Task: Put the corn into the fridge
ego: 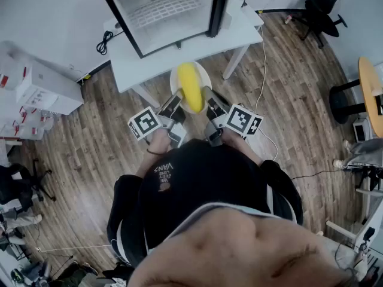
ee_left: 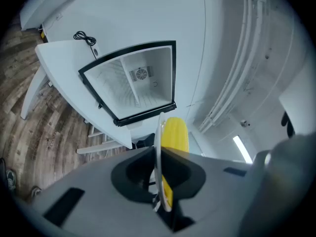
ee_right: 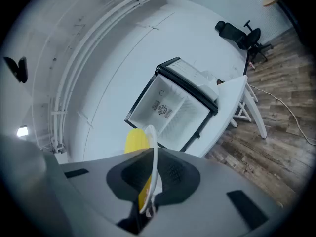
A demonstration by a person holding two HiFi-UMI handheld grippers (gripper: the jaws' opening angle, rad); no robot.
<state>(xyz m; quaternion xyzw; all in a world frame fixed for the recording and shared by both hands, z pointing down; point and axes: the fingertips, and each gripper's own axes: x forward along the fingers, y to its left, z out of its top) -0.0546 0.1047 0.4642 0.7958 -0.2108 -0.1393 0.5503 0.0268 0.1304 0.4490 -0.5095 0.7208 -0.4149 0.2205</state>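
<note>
Corn, a yellow cob (ego: 190,87), lies on a white round plate (ego: 202,72) held up in the air betw. the person & a white table (ego: 179,57), near its front edge. Left gripper (ego: 173,106) is clamped on the plate's near-left rim. Right gripper (ego: 210,107) is clamped on the near-right rim. Each gripper view shows the thin rim edge-on, pinched betw. the dark pads, w/ the cob just past it. Both point roughly level at a small black-framed white fridge (ego: 163,23) on the table. Its front is open & the inside is bare except for a wire shelf (ego: 160,6).

Step in hand, as I read it: transport. Plate + corn are on the way to the fridge; placing not yet done.

Next move calls for:
- Carry fwd over the table edge.
- Keep both hands at the same height so the plate stays flat; the cob is round & prob. rolls if tilted.
- Line up w/ the opening & clear the black frame on both sides.
- Set the plate on the shelf or compartment floor, then let go & back out.

Can't tell if the plate fits width-wise w/ both grippers on it.
</note>
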